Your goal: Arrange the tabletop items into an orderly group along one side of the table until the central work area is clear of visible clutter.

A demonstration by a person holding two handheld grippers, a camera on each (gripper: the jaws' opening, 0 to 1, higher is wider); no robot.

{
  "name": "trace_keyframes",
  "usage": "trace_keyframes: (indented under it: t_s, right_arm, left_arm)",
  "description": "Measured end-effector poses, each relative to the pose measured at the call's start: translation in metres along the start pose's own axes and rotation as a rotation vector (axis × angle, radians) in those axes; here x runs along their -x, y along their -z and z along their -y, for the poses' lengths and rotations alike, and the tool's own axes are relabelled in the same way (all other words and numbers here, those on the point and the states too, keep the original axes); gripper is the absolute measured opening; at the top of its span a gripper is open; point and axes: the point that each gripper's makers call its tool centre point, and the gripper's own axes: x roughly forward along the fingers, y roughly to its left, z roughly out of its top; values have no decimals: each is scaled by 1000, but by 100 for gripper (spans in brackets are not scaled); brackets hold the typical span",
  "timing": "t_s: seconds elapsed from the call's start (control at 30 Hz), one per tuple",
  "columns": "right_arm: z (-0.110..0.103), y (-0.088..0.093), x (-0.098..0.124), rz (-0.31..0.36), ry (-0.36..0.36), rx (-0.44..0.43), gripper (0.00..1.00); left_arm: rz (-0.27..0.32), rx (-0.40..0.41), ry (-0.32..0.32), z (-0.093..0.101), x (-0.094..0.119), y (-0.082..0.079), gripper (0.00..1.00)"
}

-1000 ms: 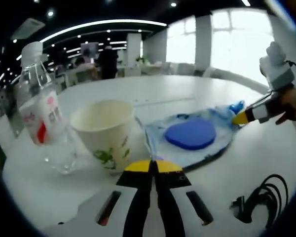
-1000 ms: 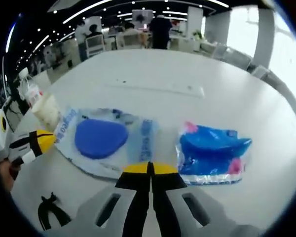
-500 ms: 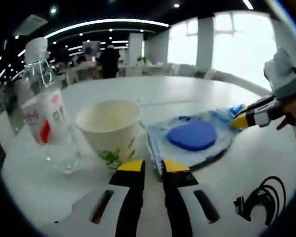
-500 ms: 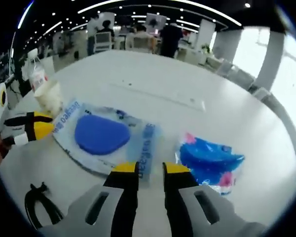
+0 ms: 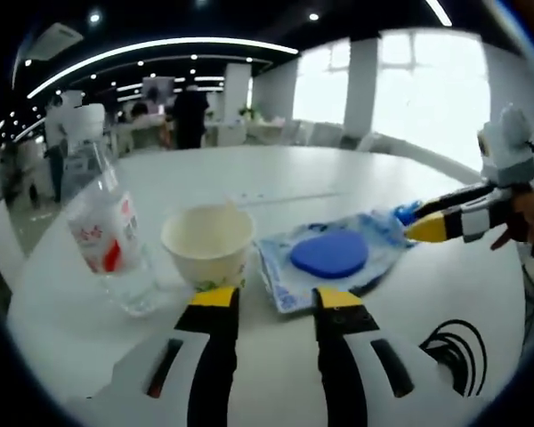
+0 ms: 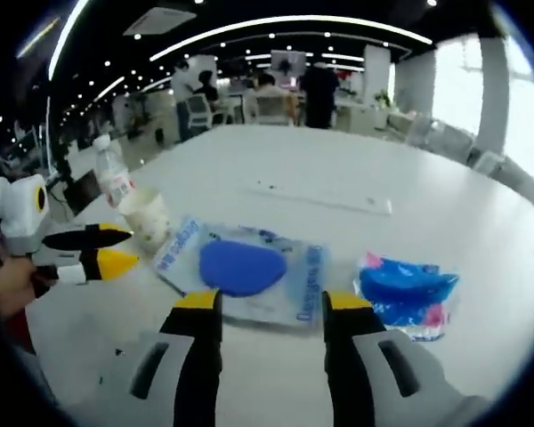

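1. The left gripper stands with its yellow-tipped jaws spread apart and nothing between them, above the near edge of the white table.
2. The right gripper is likewise spread wide and carries nothing; in the left gripper view it reaches in from the right side with its tips parted just beside the far end of the clear packet.
3. The clear packet with a blue oval pad lies flat on the table just beyond the left gripper's jaws; in the right gripper view the same packet sits just ahead of the right gripper's jaws.
4. A paper cup stands upright just beside that packet, its mouth open and a green print low on its side.
5. A clear plastic bottle with a red-and-white label stands upright next to the cup, on the side away from the packet.
6. A second, bright blue packet with pink spots lies on the table near the first packet, apart from it, on the side away from the cup.
7. A coiled black cable rests on the table near its close edge, beside the left gripper.
8. People and desks show blurred in the room behind the table's far edge.
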Motion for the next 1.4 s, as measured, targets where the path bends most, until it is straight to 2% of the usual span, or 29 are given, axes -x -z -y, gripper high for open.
trace_keyframes:
  t_s: [0.07, 0.13, 0.2, 0.37, 0.43, 0.6, 0.77, 0.93, 1.2, 1.4]
  right_arm:
    - [-9, -2, 3, 16, -41, -5, 56]
    - [-17, -1, 7, 24, -61, 27, 64]
    - [-24, 2, 9, 13, -75, 39, 70]
    - [-41, 12, 17, -4, -129, 74, 78]
    - [-48, 19, 20, -20, -153, 91, 82]
    - [-63, 35, 27, -52, -201, 108, 85]
    - [-76, 51, 34, -75, -239, 123, 87]
    - [-85, 65, 38, -101, -255, 122, 87]
    - [-99, 89, 39, -153, -281, 115, 85]
    - [-99, 102, 34, -175, -258, 147, 76]
  left_arm:
    - [10, -4, 15, 4, 6, -3, 42]
    - [17, -8, 22, 7, 13, -5, 45]
    - [22, -13, 26, 9, 17, -8, 51]
    - [44, -7, 47, 10, 31, -14, 64]
    - [41, -19, 50, 10, 37, -15, 67]
    - [31, -46, 74, 15, 53, -15, 82]
    - [29, -81, 102, 22, 68, -13, 93]
    - [25, -71, 89, 20, 80, -11, 94]
    - [-3, -111, 118, 29, 105, -5, 99]
    - [-14, -111, 123, 32, 119, -2, 99]
